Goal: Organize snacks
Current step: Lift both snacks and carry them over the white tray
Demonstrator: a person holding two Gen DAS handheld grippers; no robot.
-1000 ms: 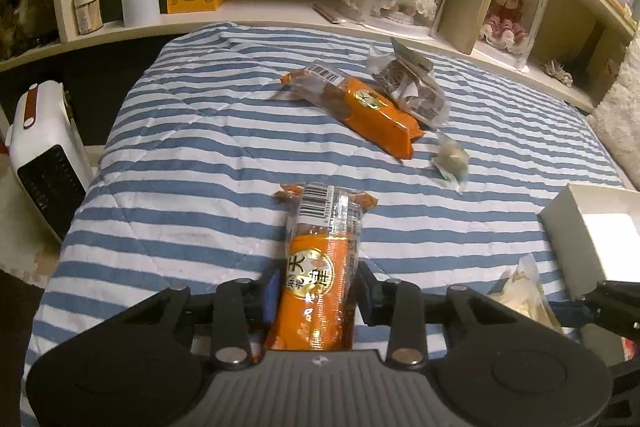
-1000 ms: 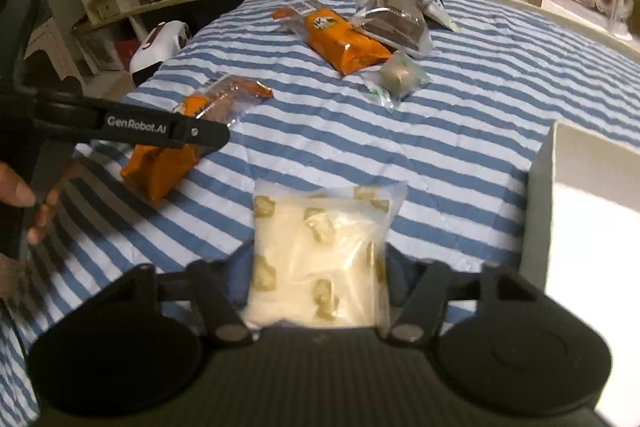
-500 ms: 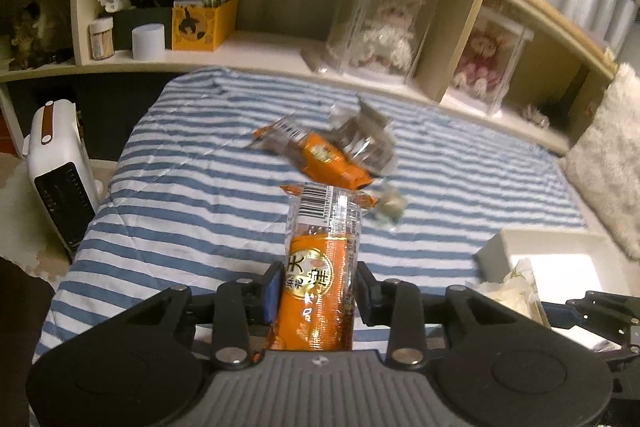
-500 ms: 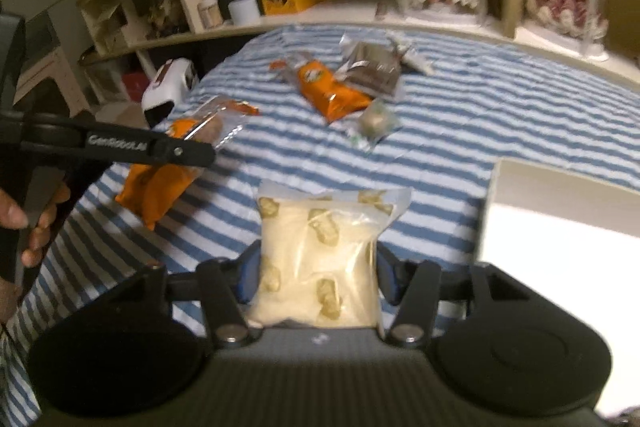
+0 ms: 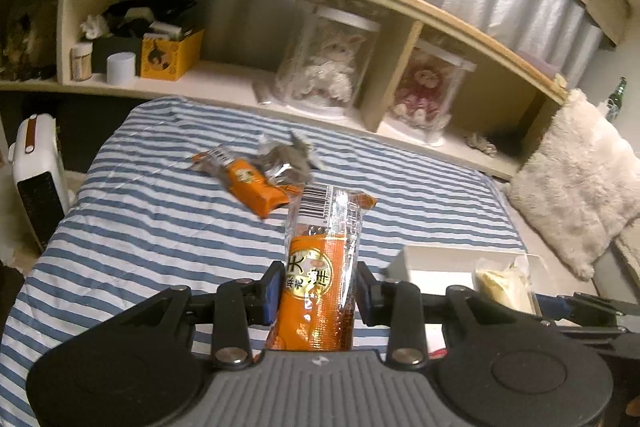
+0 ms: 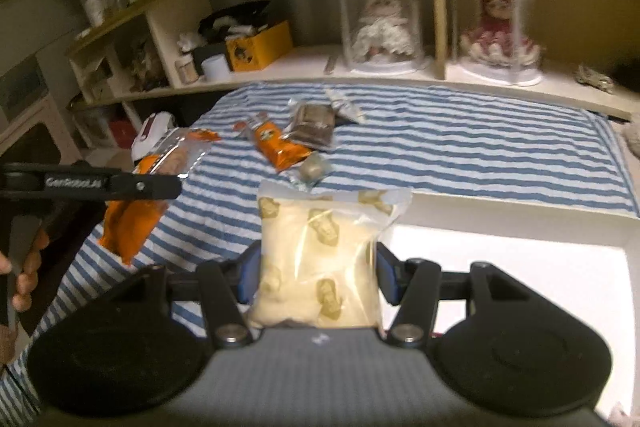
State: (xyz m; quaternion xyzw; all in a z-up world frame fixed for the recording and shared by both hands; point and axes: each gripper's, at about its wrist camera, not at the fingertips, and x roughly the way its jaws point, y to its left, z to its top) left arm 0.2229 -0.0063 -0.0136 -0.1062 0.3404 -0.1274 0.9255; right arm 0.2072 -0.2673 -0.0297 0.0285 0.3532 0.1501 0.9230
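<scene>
Left gripper is clamped on an orange pack at its lower half; right gripper pinches a pale bag across its middle, with the white box just ahead to its right. Both look light, soft and crinkly; the film seems slippery, so mid-body holds suit. Three more snacks lie well ahead.

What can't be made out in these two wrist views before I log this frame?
- White box, right wrist view: interior blown out by glare, contents unreadable.
- Orange snack pack, left wrist view: lower end hidden behind the left gripper body.
- Cream snack bag: bottom hidden by the right gripper.
- Silver-brown packets, left wrist view: motion-blurred, labels illegible.
</scene>
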